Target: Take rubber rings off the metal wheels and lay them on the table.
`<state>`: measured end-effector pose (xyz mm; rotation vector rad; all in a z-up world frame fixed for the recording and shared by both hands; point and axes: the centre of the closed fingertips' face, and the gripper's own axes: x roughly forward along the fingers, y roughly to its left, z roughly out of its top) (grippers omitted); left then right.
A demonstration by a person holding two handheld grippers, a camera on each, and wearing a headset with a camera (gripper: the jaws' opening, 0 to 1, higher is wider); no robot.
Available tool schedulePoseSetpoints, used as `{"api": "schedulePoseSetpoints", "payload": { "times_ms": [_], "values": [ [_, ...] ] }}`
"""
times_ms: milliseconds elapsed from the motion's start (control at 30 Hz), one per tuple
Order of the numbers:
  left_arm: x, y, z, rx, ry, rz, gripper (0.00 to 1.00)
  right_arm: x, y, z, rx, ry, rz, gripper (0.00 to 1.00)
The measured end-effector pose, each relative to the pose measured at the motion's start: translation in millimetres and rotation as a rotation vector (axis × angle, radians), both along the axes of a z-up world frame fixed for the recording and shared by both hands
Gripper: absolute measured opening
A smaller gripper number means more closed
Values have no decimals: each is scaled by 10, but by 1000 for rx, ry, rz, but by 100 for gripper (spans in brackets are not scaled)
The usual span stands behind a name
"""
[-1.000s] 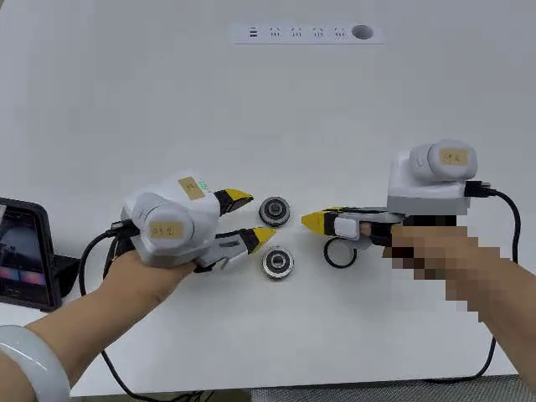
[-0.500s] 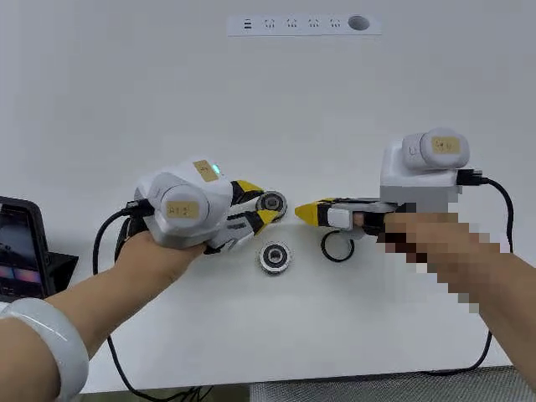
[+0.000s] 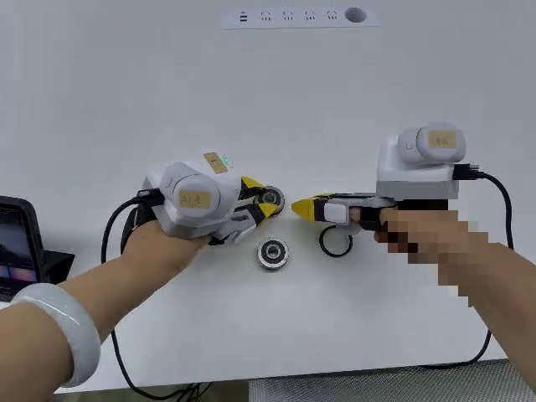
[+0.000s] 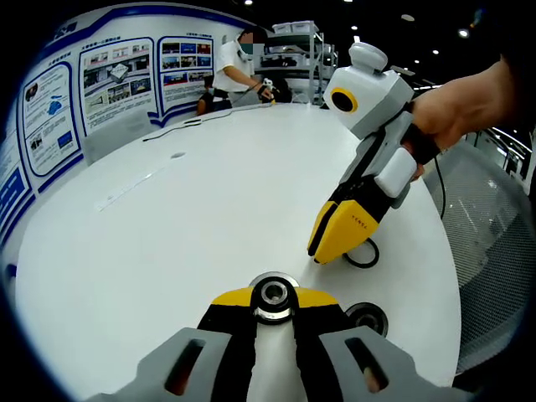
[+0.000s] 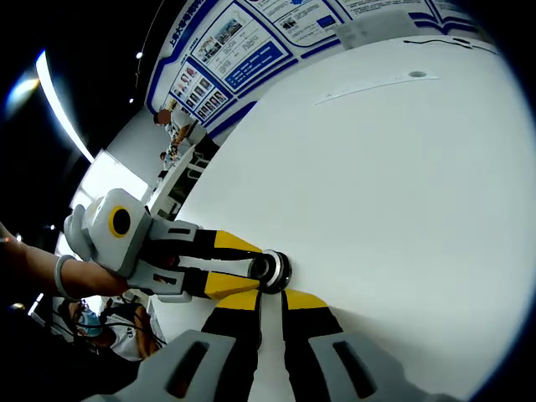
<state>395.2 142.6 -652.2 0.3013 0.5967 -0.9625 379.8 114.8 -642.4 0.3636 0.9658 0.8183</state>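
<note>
My left gripper is shut on the far metal wheel, which still wears a black rubber ring; in the left gripper view the wheel sits between the yellow tips of that gripper. A second ringed wheel lies flat on the white table just in front. My right gripper is shut with nothing in it, its yellow tip pointing at the held wheel from the right, a short gap away. A loose black rubber ring lies on the table under the right gripper.
A white power strip lies at the far edge of the table. A dark screen device stands at the left edge. Black cables trail off both grippers toward the near table edge.
My left gripper has moved right and away from me to the far wheel and shut on it. The right gripper has edged left toward that wheel.
</note>
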Motion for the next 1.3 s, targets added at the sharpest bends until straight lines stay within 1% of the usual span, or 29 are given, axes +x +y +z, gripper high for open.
{"api": "schedulePoseSetpoints", "payload": {
  "times_ms": [133,367,533,733,933,1067,1133,1300],
  "values": [
    [1,-3,-5,0,2,-5,14,17,13,4,8,2,-6,11],
    [-1,-1,-5,-2,1,-9,14,66,58,-29,14,13,-8,11],
    [1,2,-12,-7,1,-10,13,127,106,-20,37,23,-16,12],
    [1,2,-11,-8,1,-7,13,173,149,-46,46,39,-13,14],
    [2,5,-7,-13,0,-2,13,206,170,-95,36,65,10,15],
    [4,5,-13,-17,-1,-2,13,249,182,-107,33,70,23,16],
    [4,6,-14,-19,-2,-1,13,254,197,-128,31,86,39,17],
    [2,5,-6,-22,-2,0,13,292,232,-144,24,93,69,19]
  ]
}}
